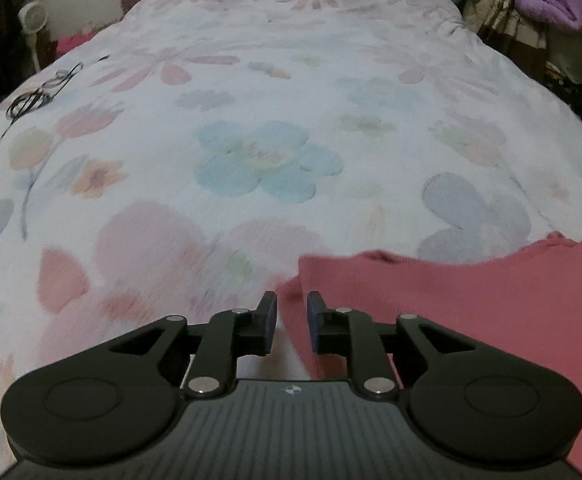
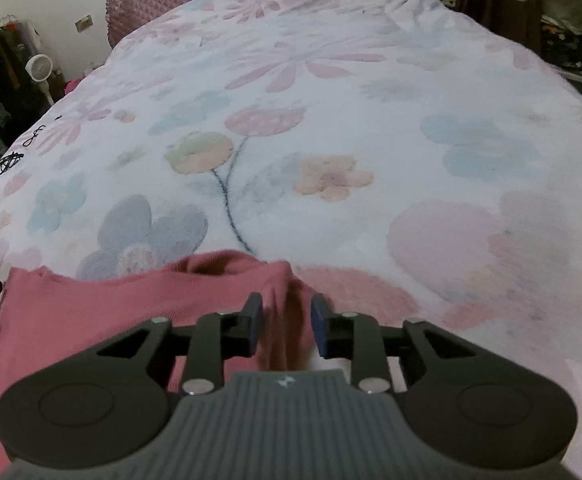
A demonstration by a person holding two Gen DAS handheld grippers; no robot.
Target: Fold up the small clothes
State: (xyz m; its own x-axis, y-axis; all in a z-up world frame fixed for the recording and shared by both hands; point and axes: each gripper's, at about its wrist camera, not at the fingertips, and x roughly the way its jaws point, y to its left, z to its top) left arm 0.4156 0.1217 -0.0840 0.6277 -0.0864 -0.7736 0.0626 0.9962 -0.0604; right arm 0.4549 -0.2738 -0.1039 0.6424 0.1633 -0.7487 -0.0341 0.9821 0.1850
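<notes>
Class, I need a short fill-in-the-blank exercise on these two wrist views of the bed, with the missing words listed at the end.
1. The garment lying on the floral blanket is ____ in colour.
2. In the left wrist view, the garment lies to the ____ of the left tool.
3. The pads of the right tool stand ____, not pressed on the cloth.
4. The large flower printed ahead of the left tool is light ____.

Missing words: pink; right; apart; blue
</notes>
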